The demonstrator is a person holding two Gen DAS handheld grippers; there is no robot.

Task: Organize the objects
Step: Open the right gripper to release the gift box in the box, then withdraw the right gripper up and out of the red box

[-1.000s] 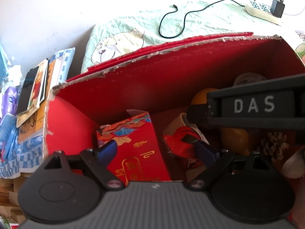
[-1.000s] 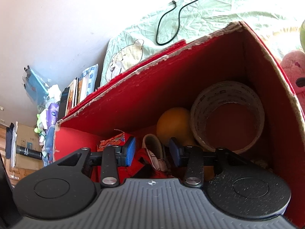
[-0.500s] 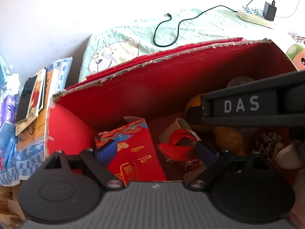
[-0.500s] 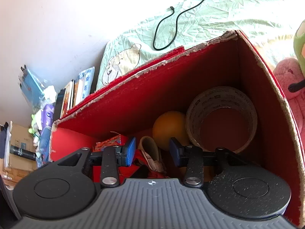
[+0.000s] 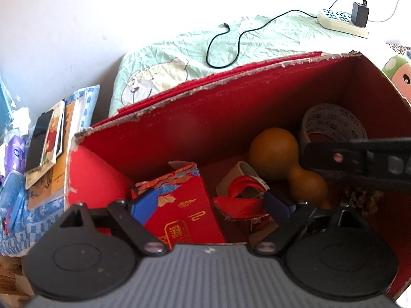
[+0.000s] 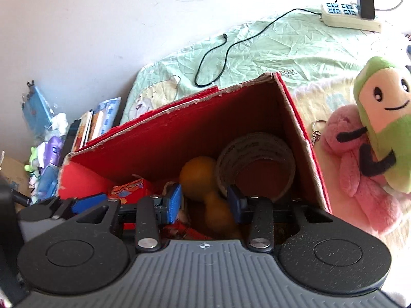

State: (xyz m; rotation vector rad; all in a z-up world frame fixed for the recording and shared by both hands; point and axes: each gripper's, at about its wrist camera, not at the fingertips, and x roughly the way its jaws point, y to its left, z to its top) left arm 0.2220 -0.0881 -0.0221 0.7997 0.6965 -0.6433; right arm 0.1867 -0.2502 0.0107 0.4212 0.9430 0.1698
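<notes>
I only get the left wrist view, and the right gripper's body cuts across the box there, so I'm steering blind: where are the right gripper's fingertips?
Observer: The right gripper is open, with its pads on either side of the lower bulb of the gourd. Blur hides whether they touch it.
Operator: Anything outside the right wall of the box?
Observer: A pink plush toy lies just beyond the red box.
Operator: Anything small there?
Observer: A keyring lies beside that wall, next to the plush.
</notes>
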